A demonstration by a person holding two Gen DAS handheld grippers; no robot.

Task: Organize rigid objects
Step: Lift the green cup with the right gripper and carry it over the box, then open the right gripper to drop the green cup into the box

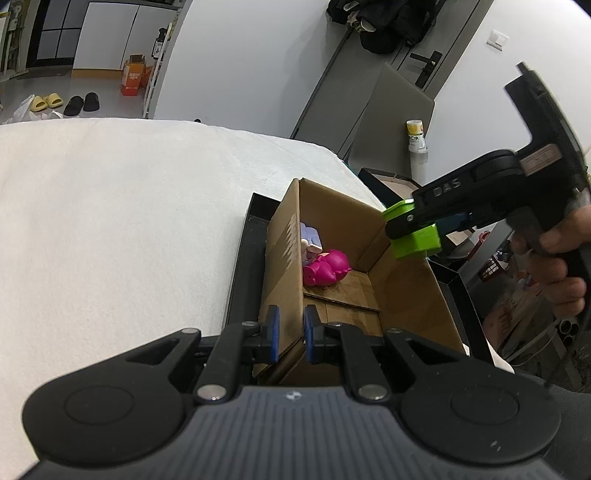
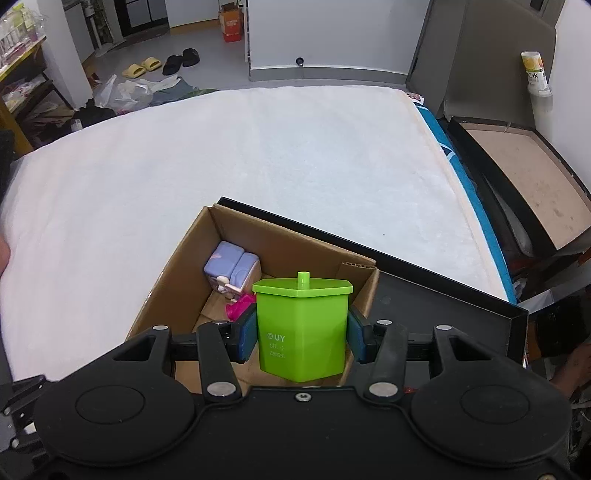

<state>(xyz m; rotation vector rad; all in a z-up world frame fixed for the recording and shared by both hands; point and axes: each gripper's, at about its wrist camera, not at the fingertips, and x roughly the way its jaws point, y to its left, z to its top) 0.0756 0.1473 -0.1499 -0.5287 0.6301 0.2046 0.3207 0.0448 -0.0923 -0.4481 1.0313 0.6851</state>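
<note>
Green cup [image 2: 303, 328] in right claw [image 2: 302, 334] (over cardboard box [image 2: 177, 266])

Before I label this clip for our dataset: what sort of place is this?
Probably a lived-in home, likely a bedroom: a white fleecy bed-like surface, yellow and black slippers on the floor, and dark coats hung by a door.

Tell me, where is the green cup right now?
The green cup is clamped in the right gripper, above the cardboard box, near its right wall in the left wrist view.
</note>
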